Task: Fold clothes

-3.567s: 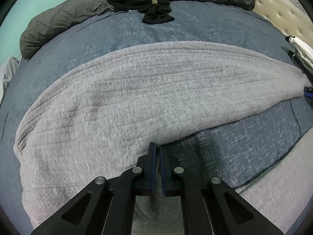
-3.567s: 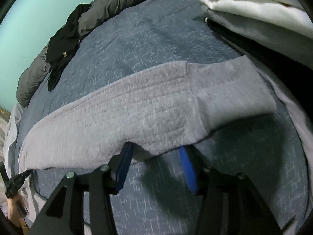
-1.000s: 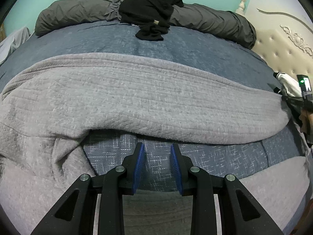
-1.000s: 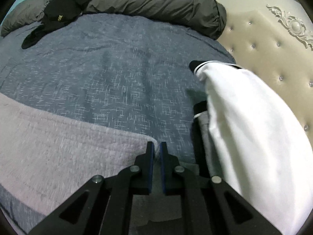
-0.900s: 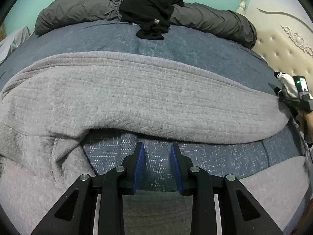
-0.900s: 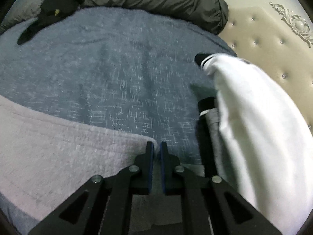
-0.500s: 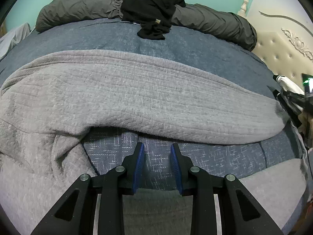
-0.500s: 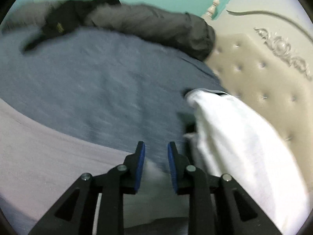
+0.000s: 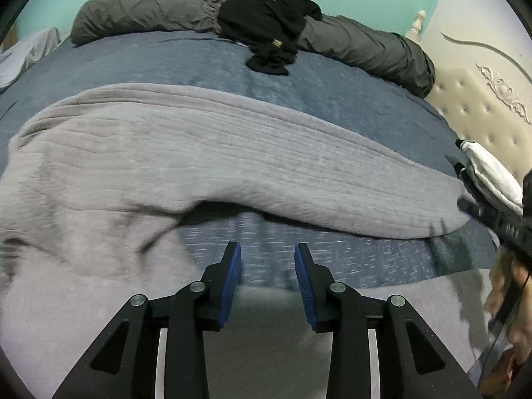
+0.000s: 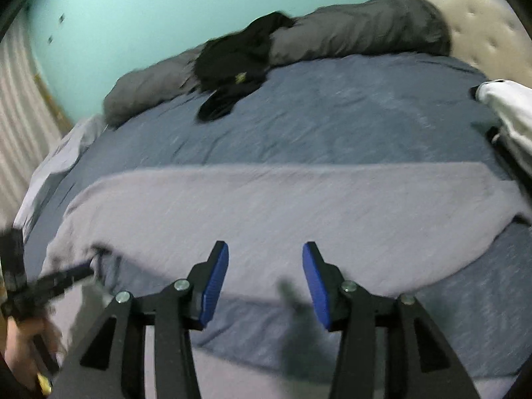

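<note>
A grey ribbed garment [image 9: 206, 153] lies across the blue bed cover [image 9: 332, 99], with a folded band of it [image 10: 266, 206] running from side to side. My left gripper [image 9: 266, 246] hovers over the gap between the band and the garment's near part. Its jaws are opening, with nothing between them. My right gripper [image 10: 265, 246] hangs over the band's near edge, its jaws also opening and empty. Each gripper appears blurred at the edge of the other's view: the right gripper [image 9: 475, 209] and the left gripper [image 10: 66, 277], with a hand [image 10: 20, 342] behind it.
A black garment [image 9: 269, 33] rests on a rolled dark grey duvet [image 9: 149, 10] at the bed's far side. White folded clothing [image 9: 492, 169] lies on the right by the padded headboard [image 9: 482, 109]. A pale cloth [image 10: 63, 146] hangs off the left edge.
My right gripper let go of the grey garment's end, opened and swung left, so its view now looks across the garment. My left gripper opened wider and drew back a little.
</note>
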A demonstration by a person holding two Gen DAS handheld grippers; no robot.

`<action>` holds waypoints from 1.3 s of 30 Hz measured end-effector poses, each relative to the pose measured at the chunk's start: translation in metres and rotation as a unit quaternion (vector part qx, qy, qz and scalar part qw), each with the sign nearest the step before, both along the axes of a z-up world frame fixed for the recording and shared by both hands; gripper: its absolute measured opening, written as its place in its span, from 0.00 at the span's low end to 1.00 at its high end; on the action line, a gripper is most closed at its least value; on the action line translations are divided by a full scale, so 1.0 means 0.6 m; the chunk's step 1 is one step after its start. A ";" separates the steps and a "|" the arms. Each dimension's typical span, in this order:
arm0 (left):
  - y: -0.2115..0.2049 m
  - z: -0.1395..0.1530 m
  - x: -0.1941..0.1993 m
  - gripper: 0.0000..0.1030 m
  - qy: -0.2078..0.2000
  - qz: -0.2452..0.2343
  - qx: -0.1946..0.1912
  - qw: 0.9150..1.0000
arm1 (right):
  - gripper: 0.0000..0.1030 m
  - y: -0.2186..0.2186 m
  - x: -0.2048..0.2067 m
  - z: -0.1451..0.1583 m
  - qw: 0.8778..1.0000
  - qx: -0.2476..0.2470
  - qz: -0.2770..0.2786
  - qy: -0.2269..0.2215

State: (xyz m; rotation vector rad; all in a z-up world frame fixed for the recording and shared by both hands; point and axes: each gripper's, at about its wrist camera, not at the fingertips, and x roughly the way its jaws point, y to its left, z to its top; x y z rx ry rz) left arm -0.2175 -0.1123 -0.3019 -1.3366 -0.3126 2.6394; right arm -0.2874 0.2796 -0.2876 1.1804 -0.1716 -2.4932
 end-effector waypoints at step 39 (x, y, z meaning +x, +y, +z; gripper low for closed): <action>-0.392 0.018 0.318 0.48 -0.099 0.135 0.035 0.985 | 0.52 0.209 0.315 -0.011 0.987 0.011 -0.073 -0.142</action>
